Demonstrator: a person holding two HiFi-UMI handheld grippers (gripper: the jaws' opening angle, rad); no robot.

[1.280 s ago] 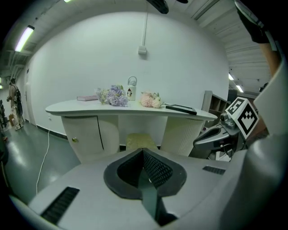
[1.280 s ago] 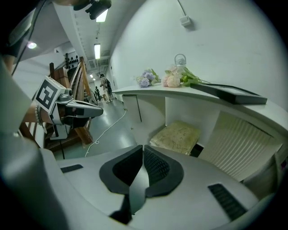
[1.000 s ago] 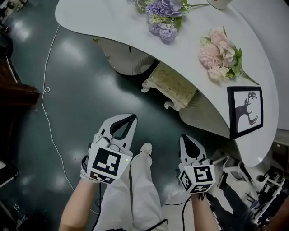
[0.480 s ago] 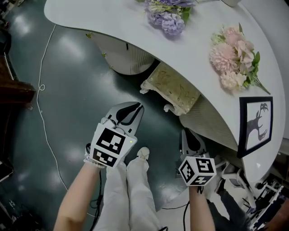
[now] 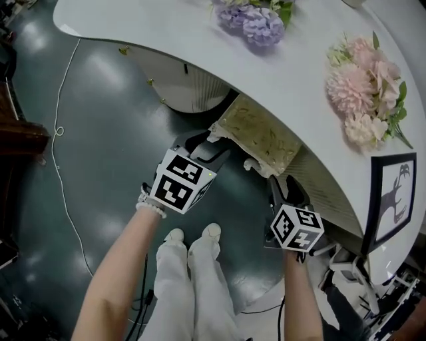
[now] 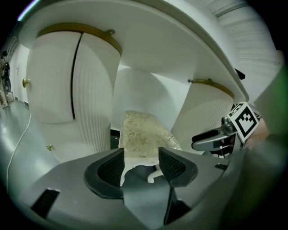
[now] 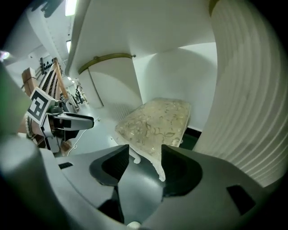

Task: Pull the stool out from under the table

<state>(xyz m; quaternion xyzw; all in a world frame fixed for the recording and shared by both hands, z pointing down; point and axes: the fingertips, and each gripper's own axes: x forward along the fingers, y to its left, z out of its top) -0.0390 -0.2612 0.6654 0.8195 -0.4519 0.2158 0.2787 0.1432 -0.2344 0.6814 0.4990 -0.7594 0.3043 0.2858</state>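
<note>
Under the white table (image 5: pixel 200 46), head view: the stool (image 5: pixel 256 133) sits tucked in, cream floral cushion, white scrolled legs, my left gripper (image 5: pixel 200 145) and right gripper (image 5: pixel 283 190) near its front. Left gripper view: jaws opening, stool edge between them, unpinched. Right gripper view: jaws opening too, curled leg between, untouched.

The cream stool (image 5: pixel 256 133) stands mostly tucked under the white table (image 5: pixel 166 46), which carries purple flowers (image 5: pixel 256 16) and pink flowers (image 5: pixel 369 86). The left tool (image 5: pixel 208 145) is close by the stool's near-left corner and the right tool (image 5: pixel 285 188) just below its near-right leg. Both tools' jaws are opening, with nothing gripped between them.
</note>
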